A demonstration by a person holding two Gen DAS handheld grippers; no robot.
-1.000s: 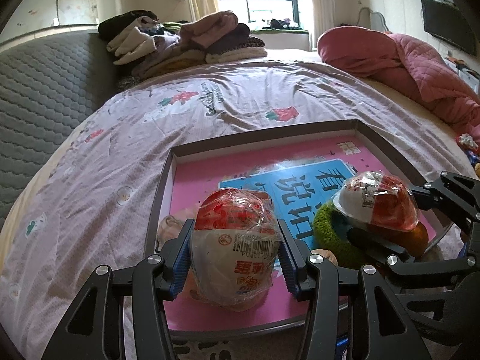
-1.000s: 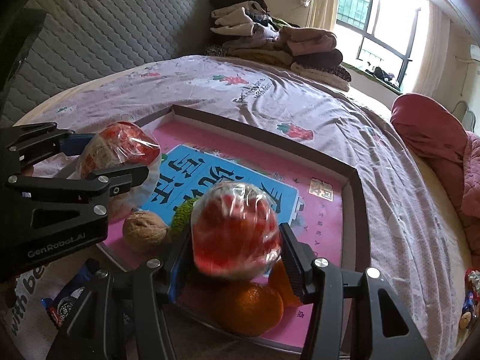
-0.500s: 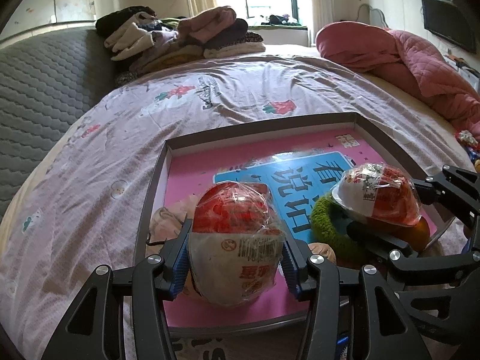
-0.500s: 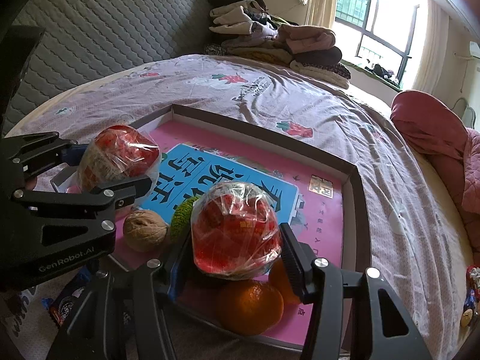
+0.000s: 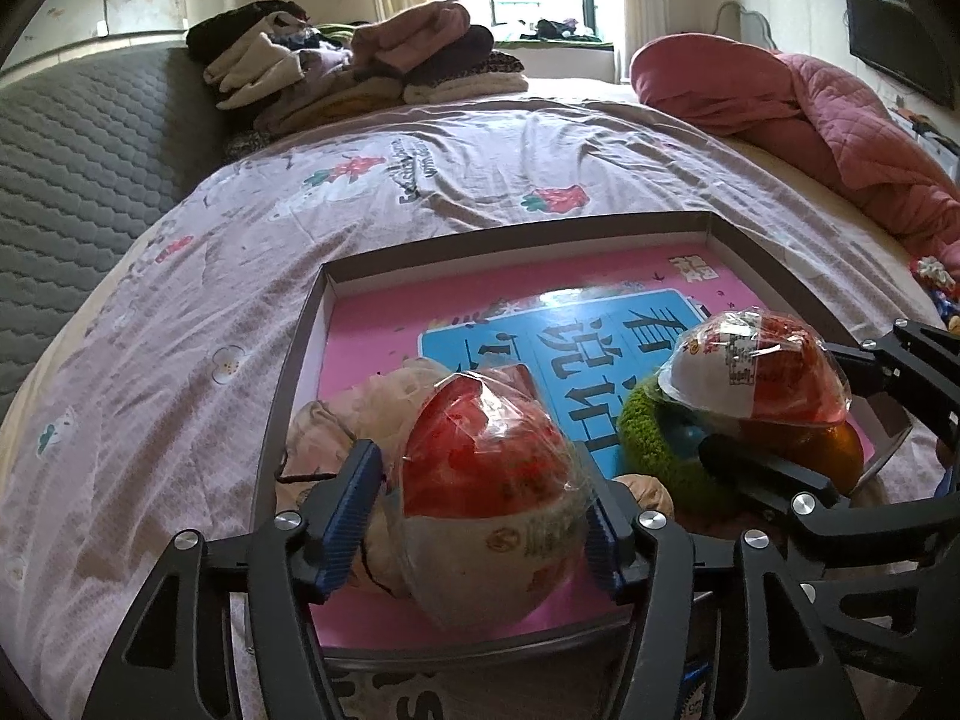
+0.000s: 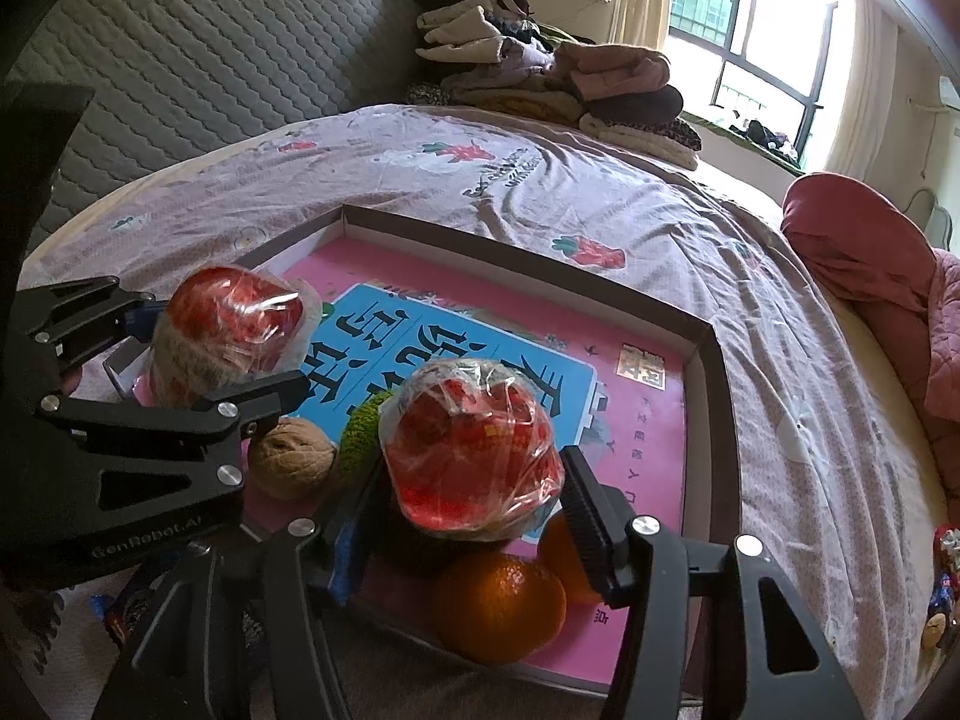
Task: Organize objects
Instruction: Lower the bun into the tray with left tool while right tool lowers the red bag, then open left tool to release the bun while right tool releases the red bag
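Daylight from the window falls across a bed (image 5: pixel 480 180) with a lilac strawberry-print sheet, folded clothes (image 5: pixel 360 66) piled by the grey quilted headboard and a pink quilt (image 5: pixel 810 120) bunched on the far side. On the sheet sits a shallow box lid (image 5: pixel 300 348) with a pink and blue printed floor. My left gripper (image 5: pixel 480 510) is clamped on a plastic-wrapped red-and-white snack cup (image 5: pixel 486 498), held over the near left corner of the lid — above a crumpled beige cloth (image 5: pixel 354 414). My right gripper (image 6: pixel 468 516) grips a second wrapped cup (image 6: pixel 474 450) of the same kind, held over the near edge of the lid, above two oranges (image 6: pixel 498 606) that lie in it. Between the two cups, on the lid's floor, rest a walnut (image 6: pixel 291 459) and a green knitted piece (image 6: pixel 360 432), just beside each other. Off the lid's near corner, a small blue packet (image 6: pixel 123 612) lies on the sheet.
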